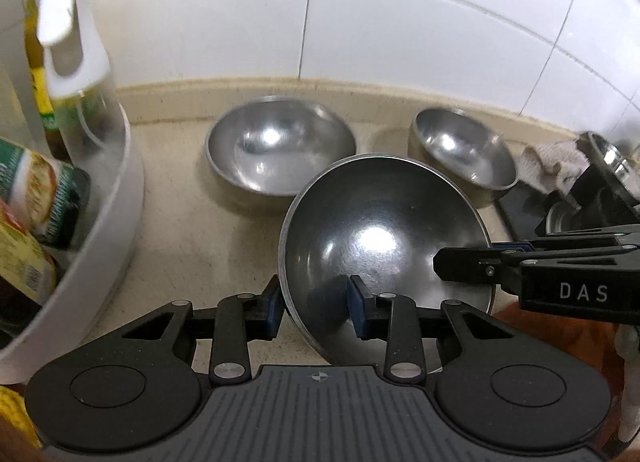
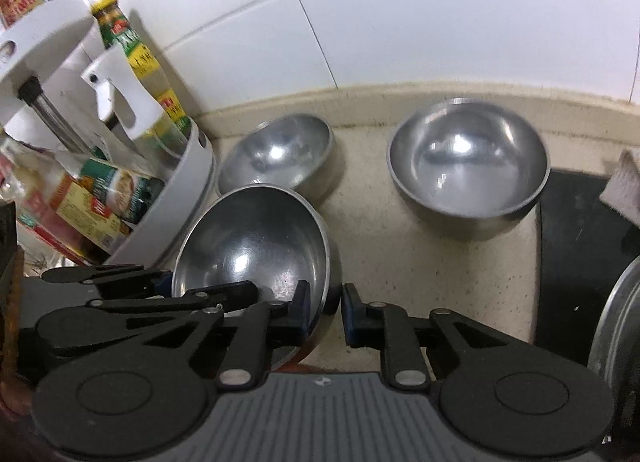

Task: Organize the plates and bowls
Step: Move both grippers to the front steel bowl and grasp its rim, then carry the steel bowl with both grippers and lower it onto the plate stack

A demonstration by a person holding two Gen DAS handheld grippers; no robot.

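We are taking the near steel bowl (image 1: 384, 246) as our landmark, the one lying tilted on the beige counter (image 1: 192, 230) closest to us. Left of it, the white round rack (image 1: 120, 190) is sitting with its wall beside the bowl's rim, holding a spray bottle (image 1: 72, 46), a green-labelled jar (image 1: 44, 190) and other bottles whose labels are too blurred for us to read.

Our left gripper (image 1: 316, 304) is clamping the bowl's near left rim, one blue pad on the outside of the wall and one inside, the jaws narrowed to the thickness of the steel. Our right gripper (image 2: 326, 312) is pinching the same bowl at its right rim, again with one pad inside and one outside; in the left wrist view its black fingers are reaching in over the right edge.

Behind the near bowl, a second steel bowl (image 1: 280, 150) is resting upright towards the tiled wall (image 1: 360, 22). Behind and to the right, a third steel bowl (image 1: 464, 154) is standing apart from both. Farther right of it, a crumpled cloth (image 1: 556, 166) is lying at the edge of a black surface (image 2: 572, 230), and a rounded metal object (image 2: 616, 326), possibly a lid, is showing at the right border.
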